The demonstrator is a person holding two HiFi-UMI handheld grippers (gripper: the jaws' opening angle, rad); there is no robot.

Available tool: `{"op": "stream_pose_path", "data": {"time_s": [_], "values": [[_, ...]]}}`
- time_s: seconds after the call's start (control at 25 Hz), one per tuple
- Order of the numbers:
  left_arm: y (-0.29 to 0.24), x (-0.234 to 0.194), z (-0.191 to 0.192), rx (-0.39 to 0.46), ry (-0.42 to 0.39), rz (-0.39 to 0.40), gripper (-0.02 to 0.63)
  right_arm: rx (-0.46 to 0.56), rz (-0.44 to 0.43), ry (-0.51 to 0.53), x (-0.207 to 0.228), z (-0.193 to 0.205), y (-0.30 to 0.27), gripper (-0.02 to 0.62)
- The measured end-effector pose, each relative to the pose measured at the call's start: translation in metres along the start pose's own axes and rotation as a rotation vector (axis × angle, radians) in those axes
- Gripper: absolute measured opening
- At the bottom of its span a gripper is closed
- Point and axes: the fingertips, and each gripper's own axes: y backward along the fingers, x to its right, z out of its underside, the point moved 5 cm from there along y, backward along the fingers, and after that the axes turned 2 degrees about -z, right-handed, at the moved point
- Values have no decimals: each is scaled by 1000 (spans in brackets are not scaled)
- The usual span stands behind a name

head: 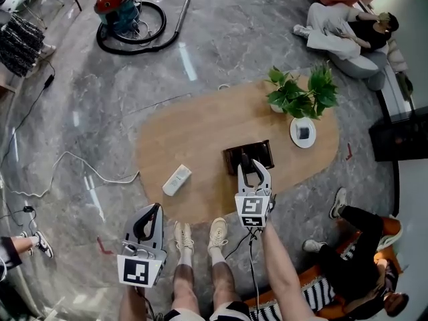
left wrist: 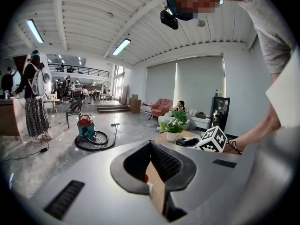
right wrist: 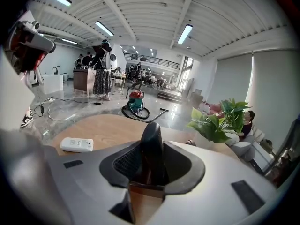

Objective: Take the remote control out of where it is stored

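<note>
Right gripper [head: 253,171] is positioned at the dark holder [head: 264,151] on the desk [head: 200,126]. Its fingers [right wrist: 124,162] stand apart, with the black remote control [right wrist: 152,139] upright between them in the holder; no firm pressure is evident. Left gripper [head: 156,210], well left of the holder, has fingers together and empty. A white remote [head: 176,180] lies flat left of the holder.

Assessment: the black remote appears light, rigid, smooth-cased and liable to slip. Recommended hold is across its sides near the exposed top, then a straight lift.
</note>
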Motion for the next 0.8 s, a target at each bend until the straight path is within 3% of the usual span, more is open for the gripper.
{"op": "stream_pose_path", "data": {"time_s": [0.8], "values": [[8, 5, -16, 30, 0, -13, 5, 33, 11, 45, 12, -11, 21, 101]]}}
